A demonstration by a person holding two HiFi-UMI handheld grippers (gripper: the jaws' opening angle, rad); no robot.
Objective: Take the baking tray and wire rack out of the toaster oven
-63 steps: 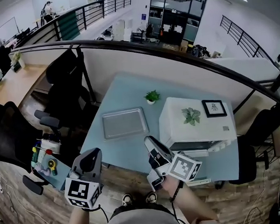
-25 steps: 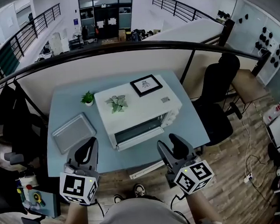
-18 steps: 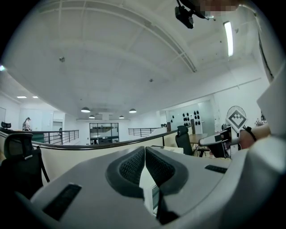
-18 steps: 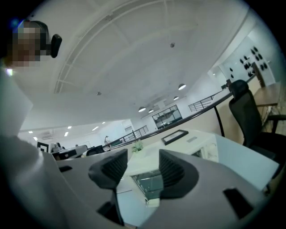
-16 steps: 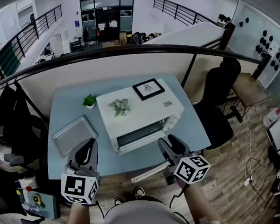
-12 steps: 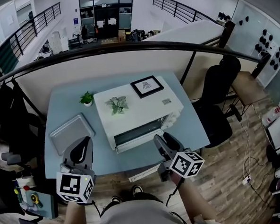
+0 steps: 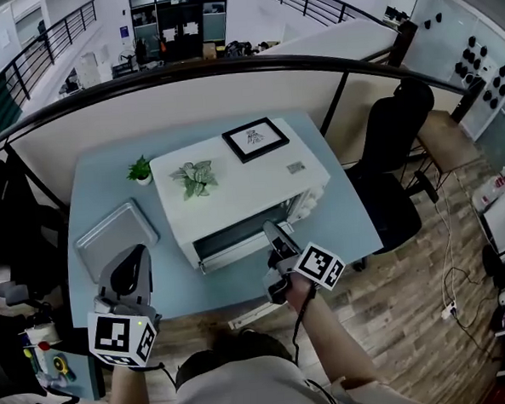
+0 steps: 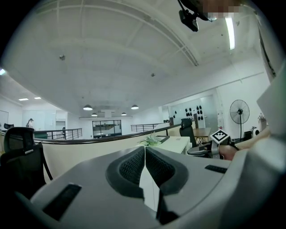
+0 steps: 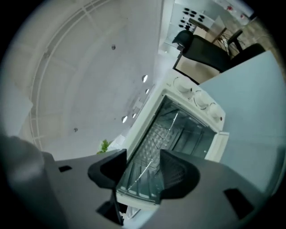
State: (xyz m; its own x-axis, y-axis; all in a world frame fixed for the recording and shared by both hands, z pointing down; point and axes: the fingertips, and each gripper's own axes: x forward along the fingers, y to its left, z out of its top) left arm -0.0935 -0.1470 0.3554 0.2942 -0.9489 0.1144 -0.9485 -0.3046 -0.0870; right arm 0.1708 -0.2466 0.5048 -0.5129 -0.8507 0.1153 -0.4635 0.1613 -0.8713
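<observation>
The white toaster oven [image 7: 234, 185] stands on the pale blue table [image 7: 356, 225] with its glass door [image 7: 238, 247] folded down. My right gripper [image 7: 271, 232] is open at the door's right end, rolled on its side. In the right gripper view the door [image 9: 143, 172] shows in the gap between the jaws of the right gripper [image 9: 143, 167], with the wire rack [image 9: 163, 134] inside the oven beyond. A silver baking tray [image 7: 111, 238] lies on the table left of the oven. My left gripper [image 7: 134, 254] hovers near the tray's front; the left gripper [image 8: 145, 166] is shut on nothing.
A fake plant [image 7: 193, 177] and a picture frame [image 7: 255, 139] sit on top of the oven, and a small potted plant [image 7: 140, 170] stands behind the tray. A black office chair [image 7: 396, 175] is right of the table. A partition with a dark rail [image 7: 185, 73] runs behind.
My right gripper has dropped, rolled over and closed in on the oven door. My left gripper has sunk a little toward the table edge.
</observation>
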